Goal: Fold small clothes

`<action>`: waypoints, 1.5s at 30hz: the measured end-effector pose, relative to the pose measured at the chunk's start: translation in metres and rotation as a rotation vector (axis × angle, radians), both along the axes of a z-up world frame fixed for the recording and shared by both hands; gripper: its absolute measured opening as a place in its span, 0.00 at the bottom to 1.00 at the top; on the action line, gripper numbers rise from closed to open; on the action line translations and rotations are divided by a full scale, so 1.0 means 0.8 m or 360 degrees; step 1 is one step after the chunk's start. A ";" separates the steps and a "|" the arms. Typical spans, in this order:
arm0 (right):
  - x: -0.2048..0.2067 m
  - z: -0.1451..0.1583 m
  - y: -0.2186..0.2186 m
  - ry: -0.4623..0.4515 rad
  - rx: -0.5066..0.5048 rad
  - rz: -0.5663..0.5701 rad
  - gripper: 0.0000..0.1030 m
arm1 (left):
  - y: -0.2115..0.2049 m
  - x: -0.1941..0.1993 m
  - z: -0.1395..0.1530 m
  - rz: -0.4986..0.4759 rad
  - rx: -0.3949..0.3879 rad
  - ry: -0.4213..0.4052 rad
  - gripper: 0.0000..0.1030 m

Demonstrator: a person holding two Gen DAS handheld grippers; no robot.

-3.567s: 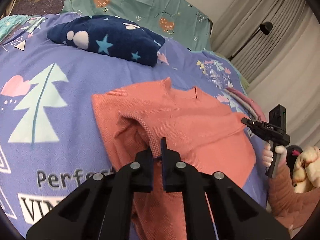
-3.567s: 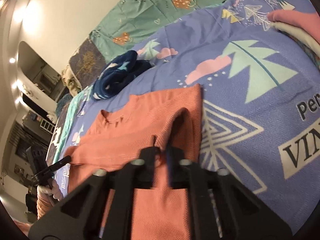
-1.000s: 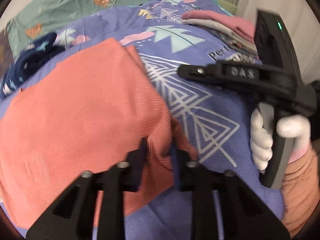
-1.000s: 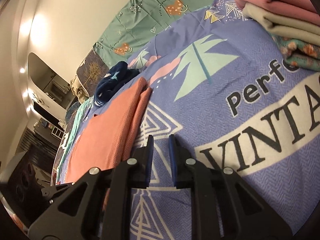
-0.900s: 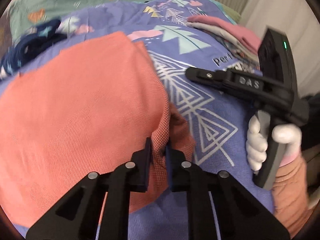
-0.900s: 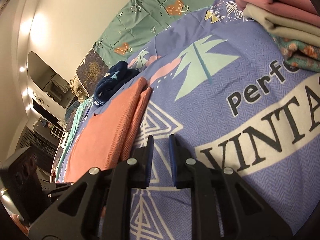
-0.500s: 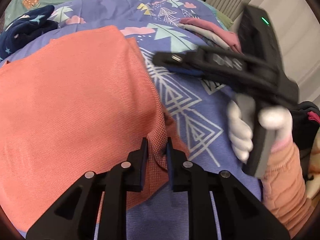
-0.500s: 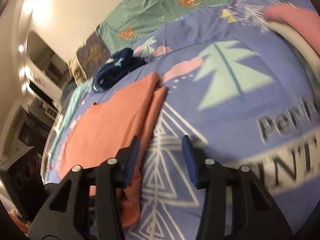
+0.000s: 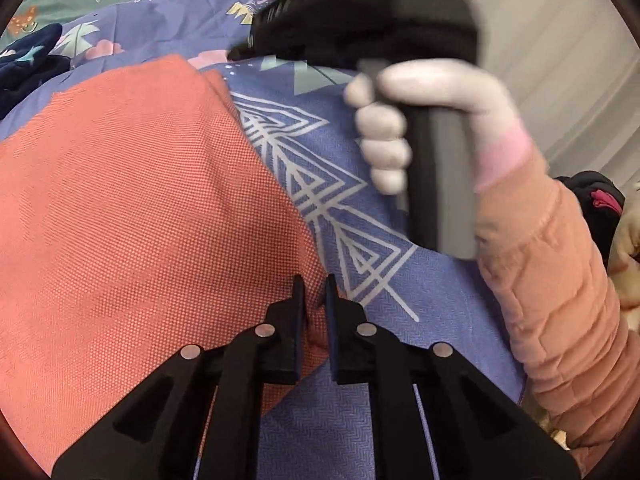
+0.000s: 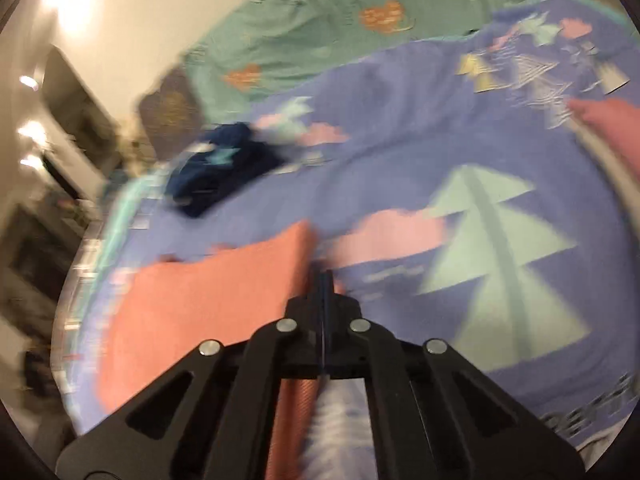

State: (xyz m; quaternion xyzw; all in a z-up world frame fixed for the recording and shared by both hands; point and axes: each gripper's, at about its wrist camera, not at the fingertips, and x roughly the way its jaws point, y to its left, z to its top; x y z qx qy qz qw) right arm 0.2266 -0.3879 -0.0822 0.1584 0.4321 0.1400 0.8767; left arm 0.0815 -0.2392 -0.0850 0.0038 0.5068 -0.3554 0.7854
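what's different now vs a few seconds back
The orange top went from open with sleeves lifted to folded flat into a narrower panel. The right gripper let go, swung in over the top's far corner and shut. The left gripper, jaws closing, pinches the near corner. The navy star garment and purple bedspread stayed put.

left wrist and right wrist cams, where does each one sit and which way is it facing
Left wrist: on the left gripper, angled down at the coral garment; the gloved right hand and its sleeve show.
Right wrist: on the right gripper, angled down across the purple blanket; no hand shows.
Shared: coral garment, blanket, navy star garment.
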 end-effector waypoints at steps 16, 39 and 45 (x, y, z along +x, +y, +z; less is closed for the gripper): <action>-0.211 0.009 -0.038 -0.0047 0.0297 0.0509 0.06 | 0.047 0.041 0.051 0.0109 -0.0118 -0.0095 0.12; -0.233 -0.039 -0.027 0.0120 0.0284 0.0668 0.01 | -0.006 0.154 0.011 0.0020 0.0109 -0.0144 0.17; -0.244 0.010 -0.029 -0.0034 0.0277 0.0592 0.08 | -0.005 0.147 0.016 0.0005 0.0125 -0.0189 0.19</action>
